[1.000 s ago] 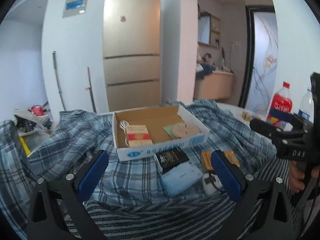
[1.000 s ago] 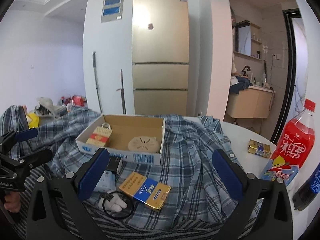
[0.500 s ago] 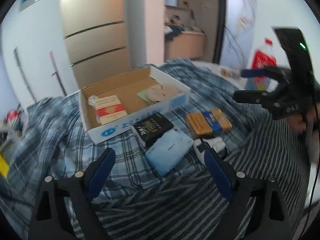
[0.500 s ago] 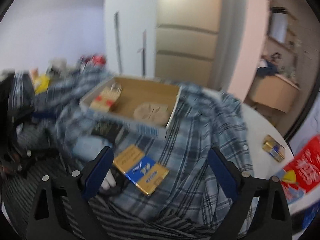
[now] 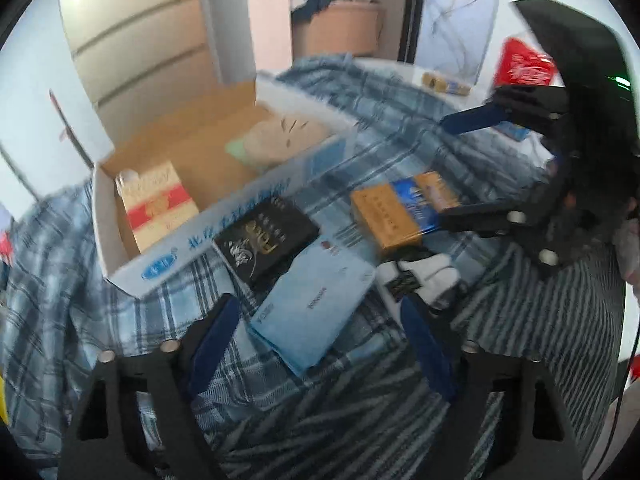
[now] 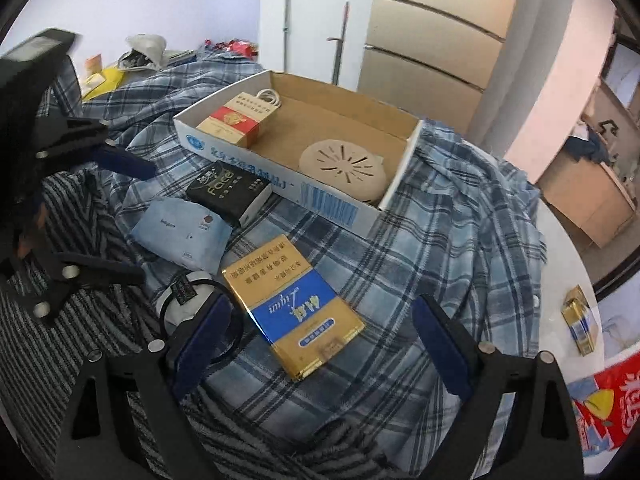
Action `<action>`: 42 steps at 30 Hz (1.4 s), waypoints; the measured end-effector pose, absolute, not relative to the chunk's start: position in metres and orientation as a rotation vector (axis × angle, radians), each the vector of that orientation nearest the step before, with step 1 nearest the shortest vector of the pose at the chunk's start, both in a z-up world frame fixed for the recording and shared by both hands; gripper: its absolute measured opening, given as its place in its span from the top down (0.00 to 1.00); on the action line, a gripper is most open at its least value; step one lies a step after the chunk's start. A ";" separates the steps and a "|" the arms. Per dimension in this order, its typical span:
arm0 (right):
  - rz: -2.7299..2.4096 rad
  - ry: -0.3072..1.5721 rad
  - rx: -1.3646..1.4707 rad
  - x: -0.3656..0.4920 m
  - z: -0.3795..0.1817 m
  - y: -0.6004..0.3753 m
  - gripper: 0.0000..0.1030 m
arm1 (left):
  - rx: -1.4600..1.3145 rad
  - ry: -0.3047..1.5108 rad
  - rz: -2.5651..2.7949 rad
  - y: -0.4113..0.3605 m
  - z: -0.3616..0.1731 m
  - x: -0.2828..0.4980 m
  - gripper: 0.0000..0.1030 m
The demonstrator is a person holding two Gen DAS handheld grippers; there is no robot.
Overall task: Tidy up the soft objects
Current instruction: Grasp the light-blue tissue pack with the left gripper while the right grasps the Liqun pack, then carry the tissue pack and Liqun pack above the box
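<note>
Here, both sets of jaws gape empty, the left closing, over plaid cloth before a fridge.

Both tongs tilt steeply downward side by side, the left tongs with jaws closing on nothing, the right tongs spread wide and empty, their blue pads touching nothing.
</note>
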State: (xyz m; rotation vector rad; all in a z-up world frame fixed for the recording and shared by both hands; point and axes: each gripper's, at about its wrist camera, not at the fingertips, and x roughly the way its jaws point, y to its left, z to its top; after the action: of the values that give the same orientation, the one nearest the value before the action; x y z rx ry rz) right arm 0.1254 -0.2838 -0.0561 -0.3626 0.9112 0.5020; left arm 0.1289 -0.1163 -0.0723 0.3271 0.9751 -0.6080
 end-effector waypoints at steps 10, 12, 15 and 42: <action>0.606 0.981 -0.451 0.133 -0.072 -0.285 0.20 | 0.307 0.980 -0.725 -0.113 -0.077 0.134 0.31; 0.628 0.989 -0.482 0.134 -0.074 -0.285 0.23 | 0.329 0.978 -0.732 -0.117 -0.076 0.133 0.31; 0.672 0.989 -0.506 0.135 -0.074 -0.284 0.24 | 0.352 0.996 -0.732 -0.119 -0.080 0.136 0.31; 0.528 0.916 -0.230 0.121 -0.048 -0.291 0.45 | 0.318 0.835 -0.605 -0.098 -0.044 0.087 0.60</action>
State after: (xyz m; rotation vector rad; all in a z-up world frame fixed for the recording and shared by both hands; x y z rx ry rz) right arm 0.1210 -0.2914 -0.0485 -0.2296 0.9157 0.5284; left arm 0.0866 -0.0980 -0.0443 0.3183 0.8353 -0.6047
